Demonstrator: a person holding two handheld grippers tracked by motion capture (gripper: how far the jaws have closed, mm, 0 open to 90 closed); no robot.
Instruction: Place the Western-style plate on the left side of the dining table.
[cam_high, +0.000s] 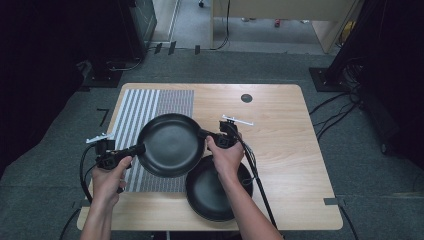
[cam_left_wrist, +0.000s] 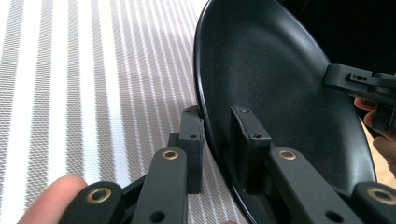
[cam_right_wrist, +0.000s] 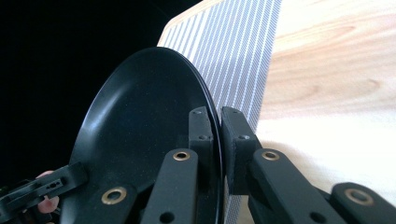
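- You held a black plate (cam_high: 172, 145) between both grippers, lifted clear of the wooden table (cam_high: 285, 130) and kept roughly level.
- Your left gripper (cam_high: 136, 149) was clamped on the plate's near-left rim. In the left gripper view, one jaw sat inside the plate (cam_left_wrist: 280, 93) and the other outside it, pads pressed on the rim.
- Your right gripper (cam_high: 206, 135) was clamped on the opposite rim. In the right gripper view, its jaws pinched the plate's (cam_right_wrist: 140, 130) thin edge with no gap to be seen.
- Taking the striped placemat (cam_high: 145, 107) as the landmark: the held plate hung over the placemat's right half, spilling past its right edge.
- A second black plate (cam_high: 212, 195) lay flat on the table to the right of the placemat's near corner, close to the table's front edge. The held plate overlapped its far-left rim as seen from above; I could not tell whether they touched.
- A small dark round cap (cam_high: 246, 98) sat in the tabletop well beyond and to the right of the placemat.
- Judged progress: the pick-up looked complete, with a firm two-sided grip and the plate off the table.
- What seemed left: carrying the plate to its spot, most likely the placemat, then lowering it flat and opening both sets of jaws. Nothing had been set down on the placemat yet.
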